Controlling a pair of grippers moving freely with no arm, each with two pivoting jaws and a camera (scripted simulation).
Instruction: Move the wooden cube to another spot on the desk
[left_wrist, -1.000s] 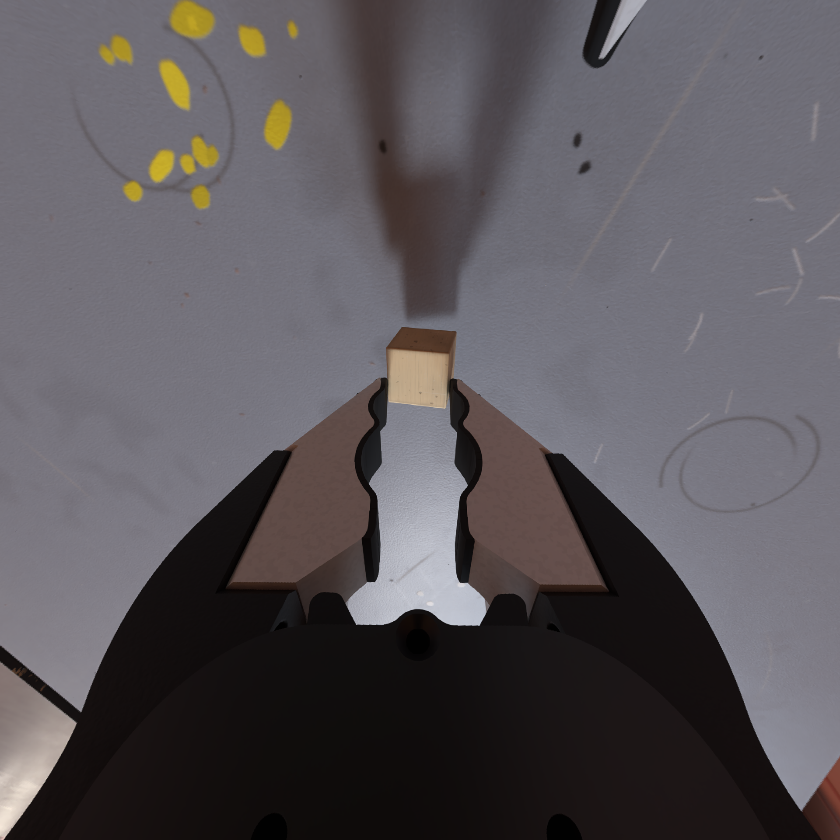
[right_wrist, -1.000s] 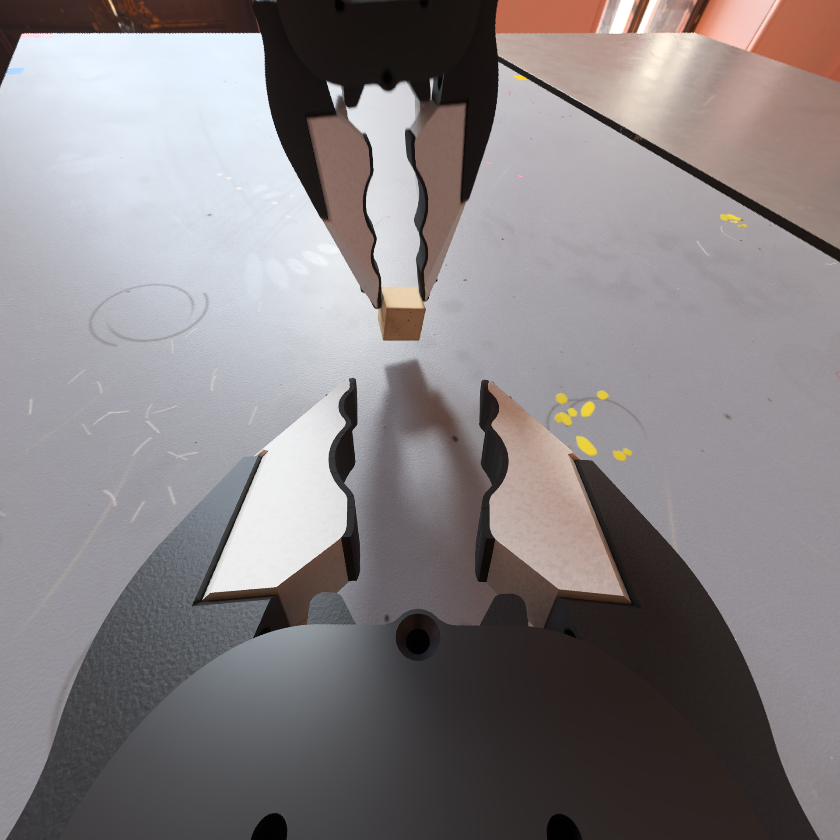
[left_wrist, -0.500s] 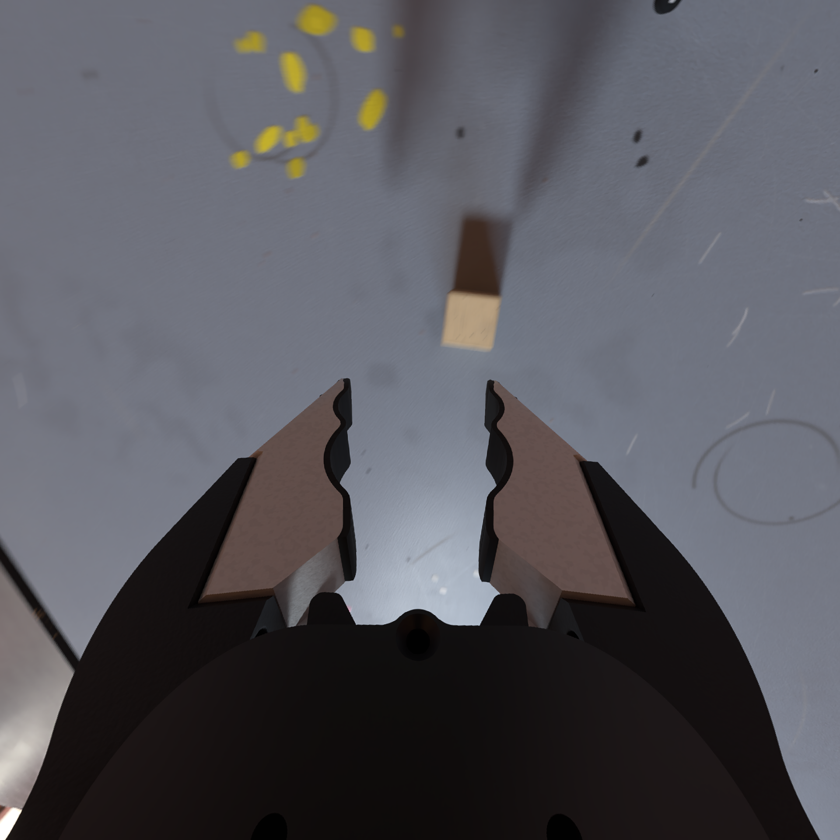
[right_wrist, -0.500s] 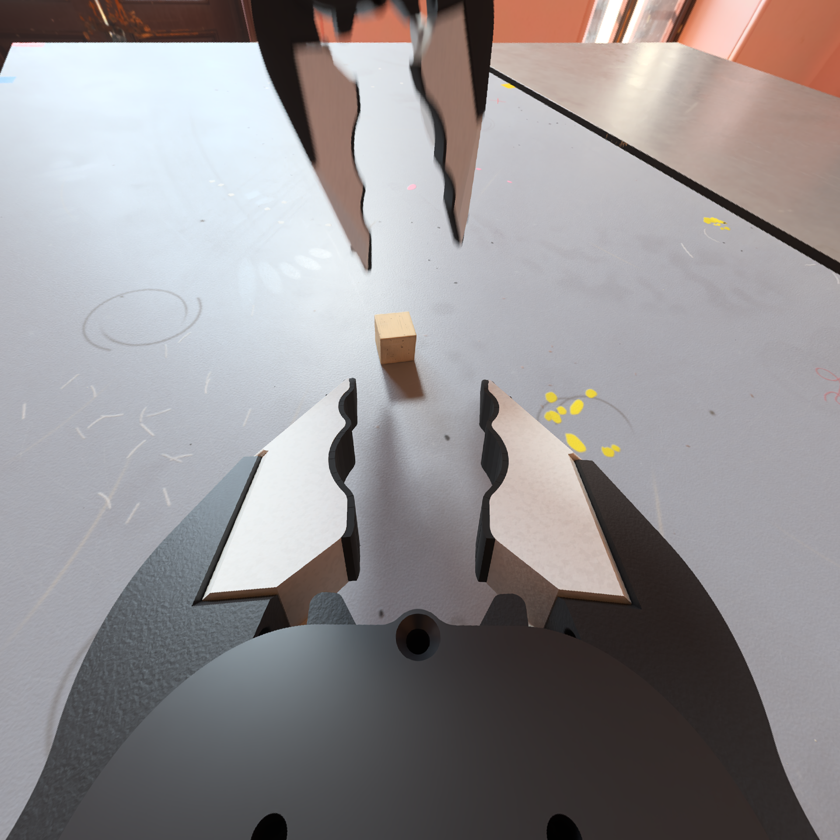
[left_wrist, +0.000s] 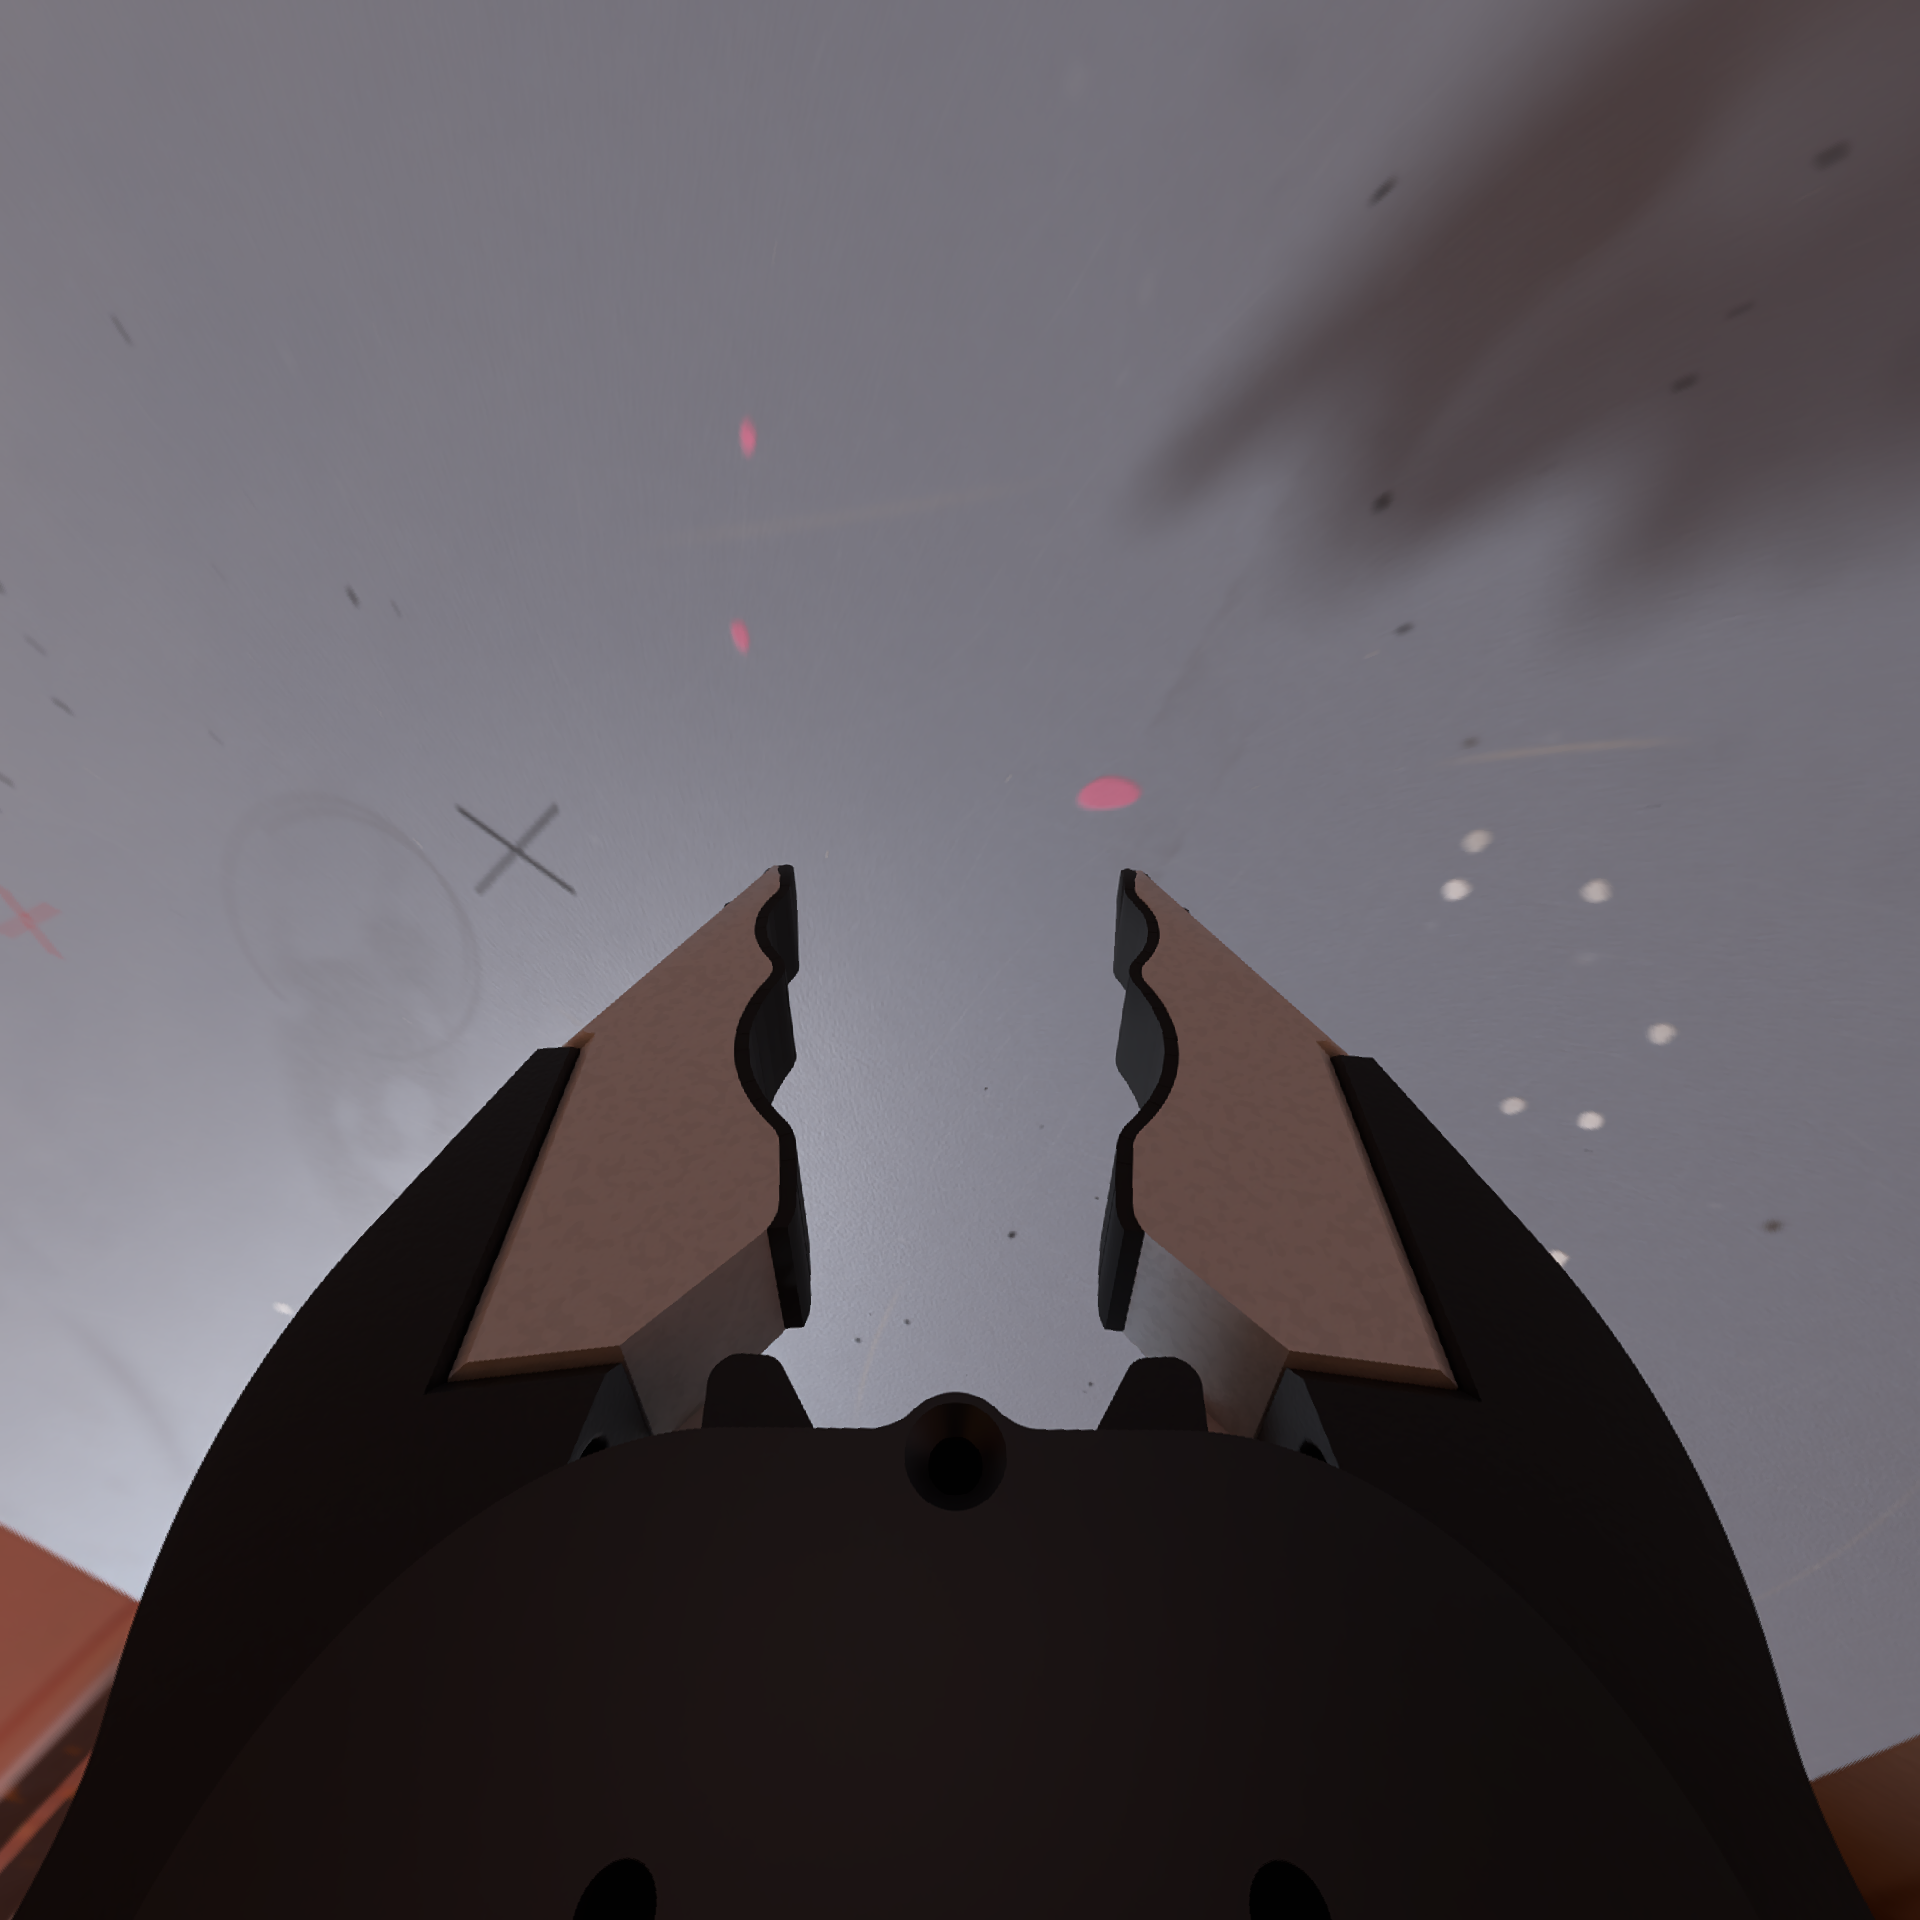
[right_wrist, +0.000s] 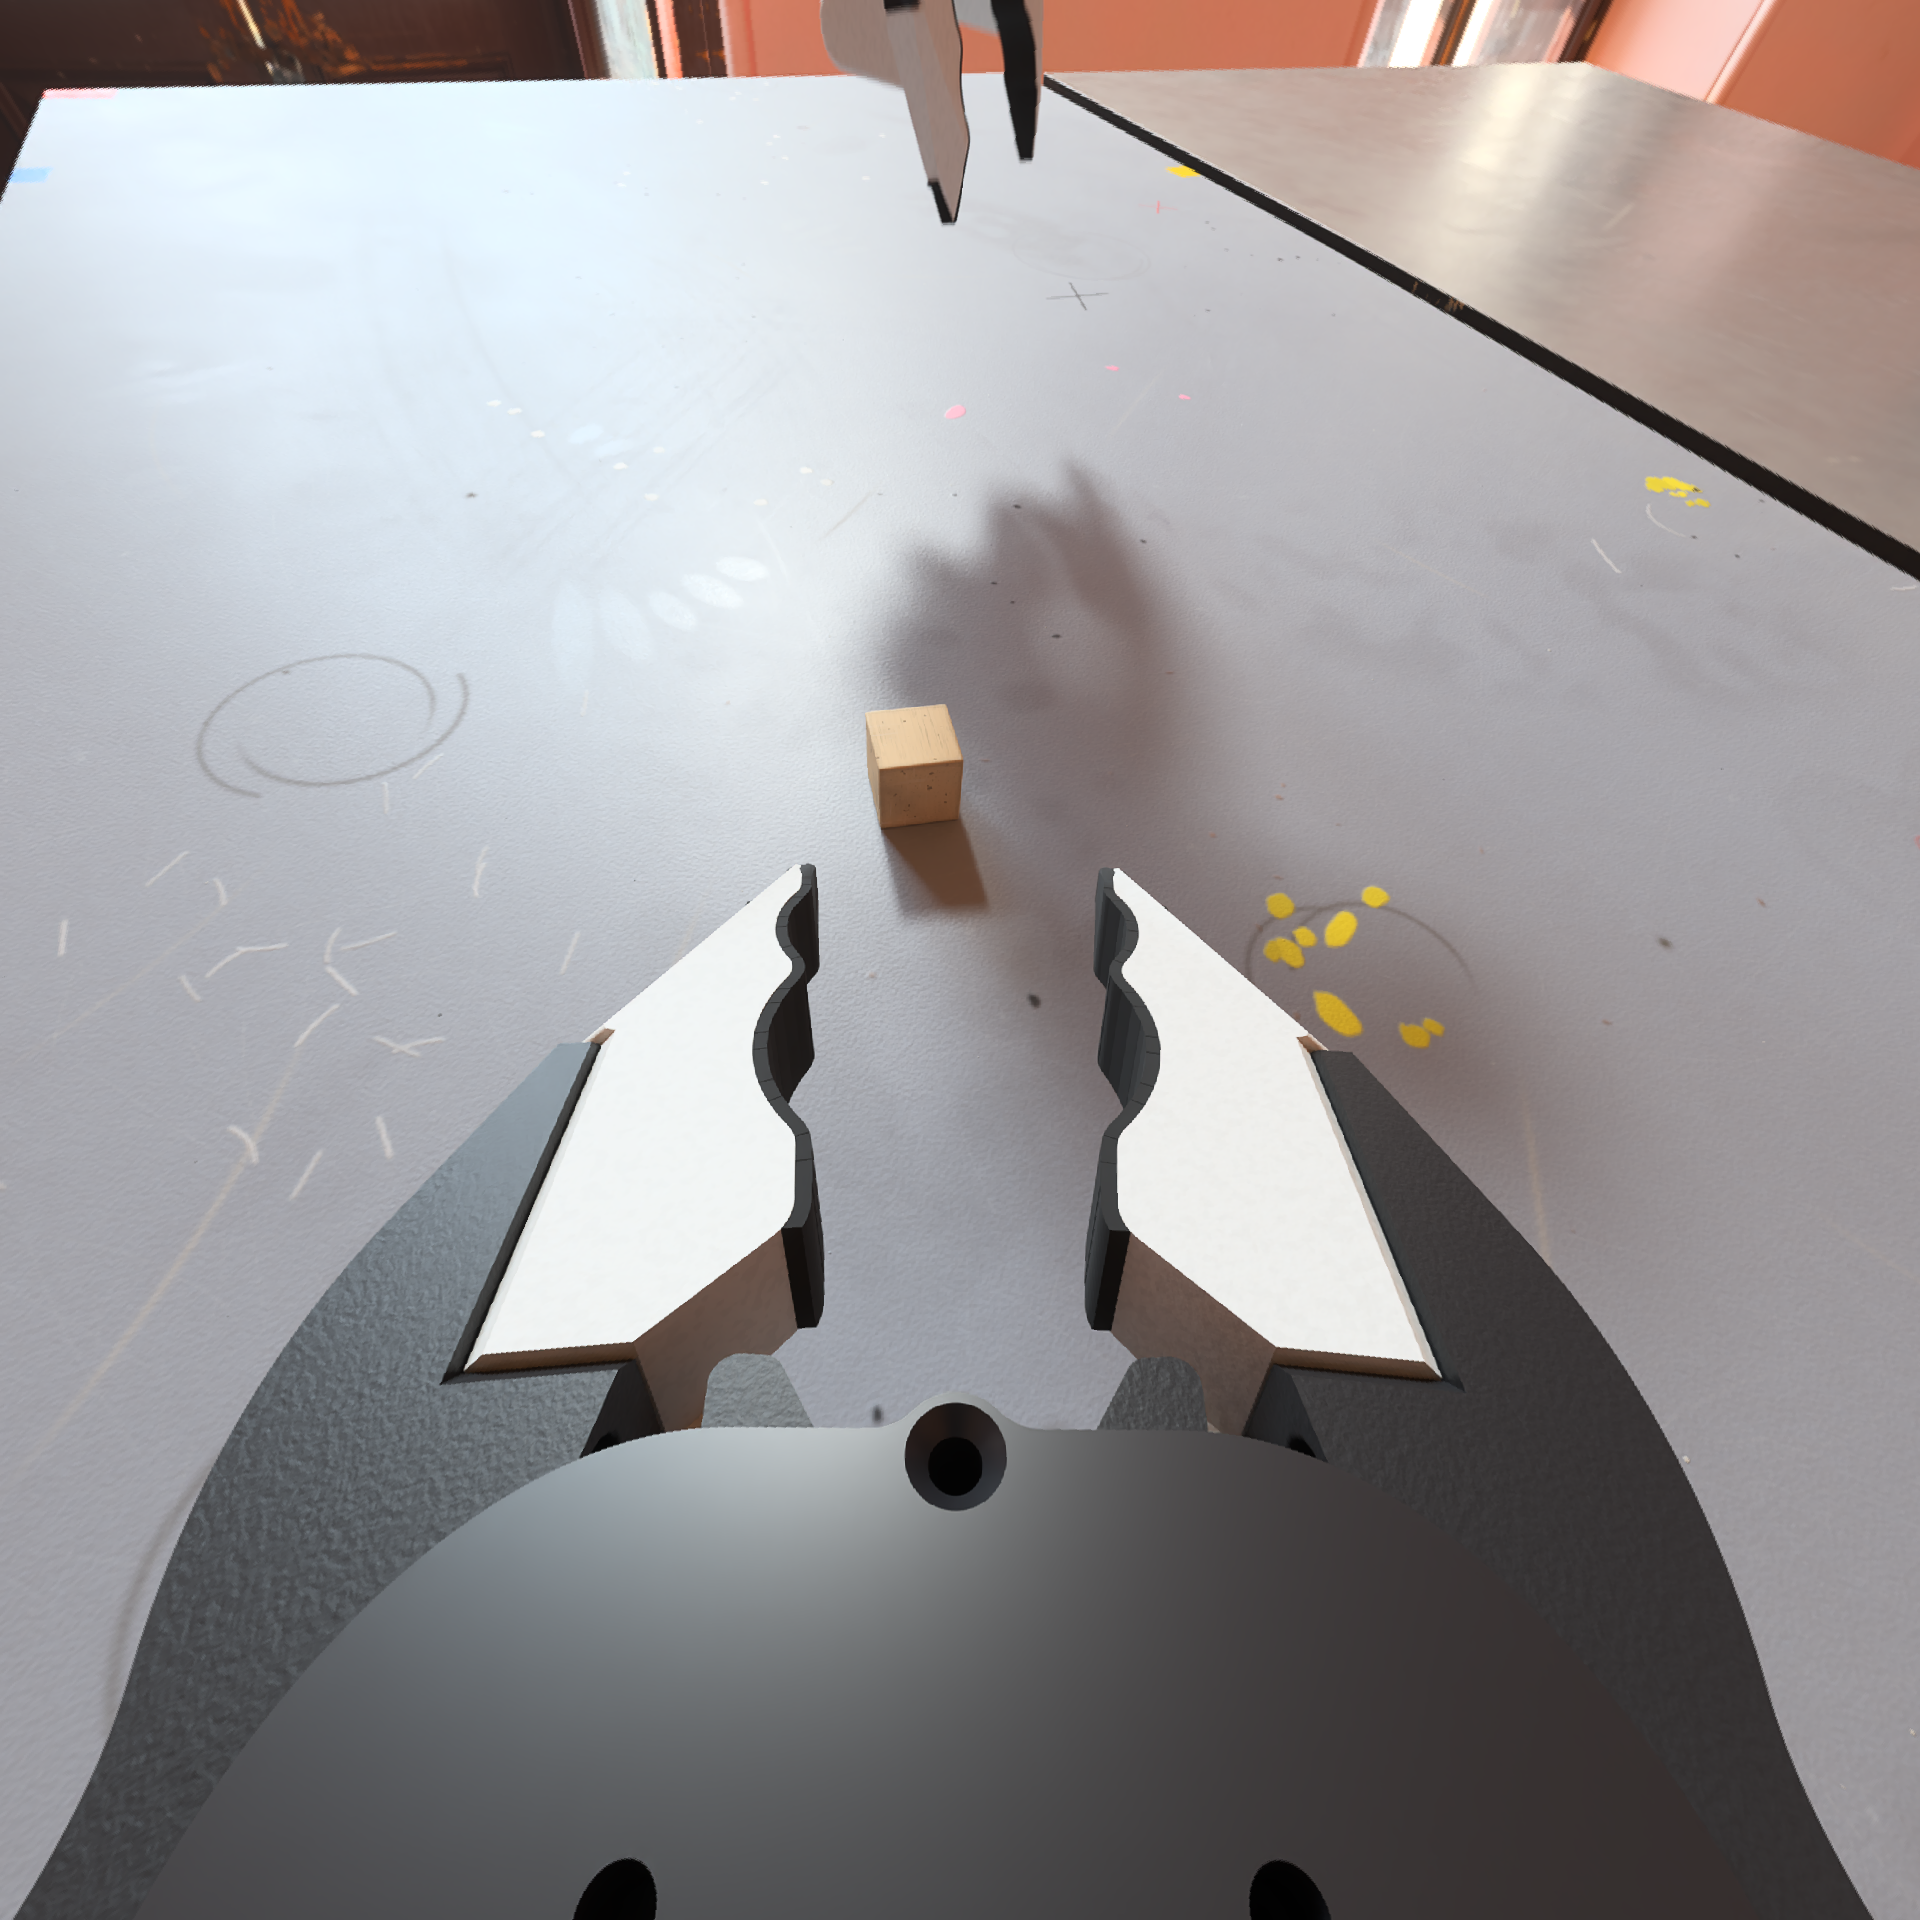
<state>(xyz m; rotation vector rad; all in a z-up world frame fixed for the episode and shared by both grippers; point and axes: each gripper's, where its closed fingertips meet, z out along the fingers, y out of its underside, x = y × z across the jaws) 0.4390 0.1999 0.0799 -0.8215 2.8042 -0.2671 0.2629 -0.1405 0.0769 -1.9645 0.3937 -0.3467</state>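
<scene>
Left wrist view: left hand-held gripper (left_wrist: 954, 883) released over the grey surface (left_wrist: 935, 312), cube out of sight; right wrist view: right hand-held gripper (right_wrist: 956, 883) released, wooden cube (right_wrist: 914, 766) resting just ahead, far gripper cropped at top edge.

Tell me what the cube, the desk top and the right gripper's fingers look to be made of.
Wooden cube: pale, unvarnished-looking wood, with faint grain lines and small dark specks, matte.
Desk: smooth grey board, perhaps laminate, with a soft sheen; scratches, pencilled rings and yellow paint spots mark it.
Right gripper: its fingers look like pale board faces edged in black, wavy, rubber-like pads; the body is textured dark plastic or metal.
</scene>
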